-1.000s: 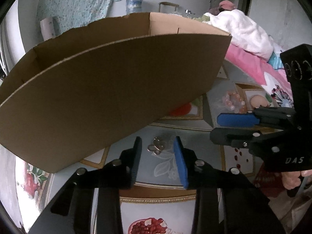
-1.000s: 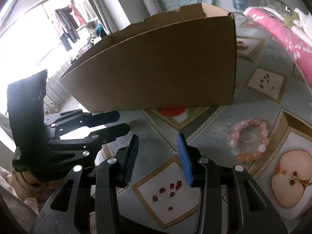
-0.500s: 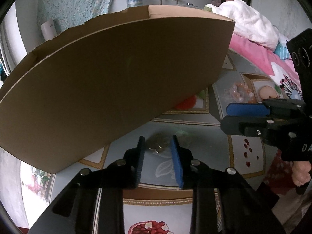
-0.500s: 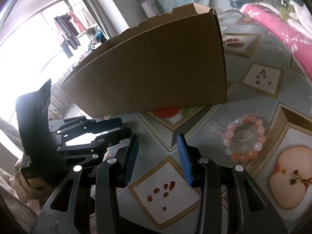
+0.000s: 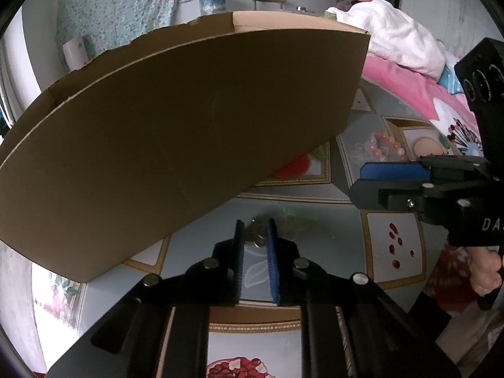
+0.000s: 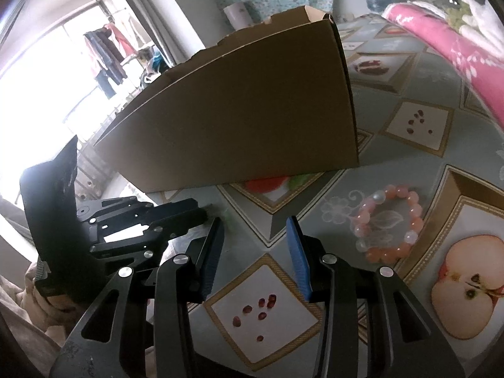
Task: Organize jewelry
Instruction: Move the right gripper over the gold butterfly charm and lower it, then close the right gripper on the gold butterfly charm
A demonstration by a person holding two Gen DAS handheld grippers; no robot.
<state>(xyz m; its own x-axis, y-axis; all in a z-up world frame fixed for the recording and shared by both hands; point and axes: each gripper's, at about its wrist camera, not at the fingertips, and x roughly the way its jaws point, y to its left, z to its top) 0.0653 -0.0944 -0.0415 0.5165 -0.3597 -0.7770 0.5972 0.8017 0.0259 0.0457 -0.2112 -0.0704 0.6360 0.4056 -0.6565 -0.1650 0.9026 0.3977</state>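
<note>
We are looking at the big cardboard box (image 5: 176, 132) sitting on the left and far part of the bench (image 5: 315, 217), which is covered with a fruit-patterned cloth. Just in front of the box's near wall, our left tool (image 5: 255, 236) is pointing down at a small silvery piece of jewelry (image 5: 256, 234); its jaws have just been closing and are now clamping on that piece, which is lying on the cloth between the pads. What kind of piece it is, we cannot tell.

Moving right, our right tool (image 6: 255, 236) is hovering over the cloth with its jaws standing apart and nothing between them; in the left wrist view its fingers (image 5: 393, 170) are reaching in from the right edge, with a hand (image 5: 486, 271) gripping below.

Further right, a pink beaded bracelet (image 6: 389, 223) is lying flat on the bench, near the box's right corner and beside a printed apple half. At the far right, a pink blanket (image 5: 403, 78) is lying along the bench's edge.
</note>
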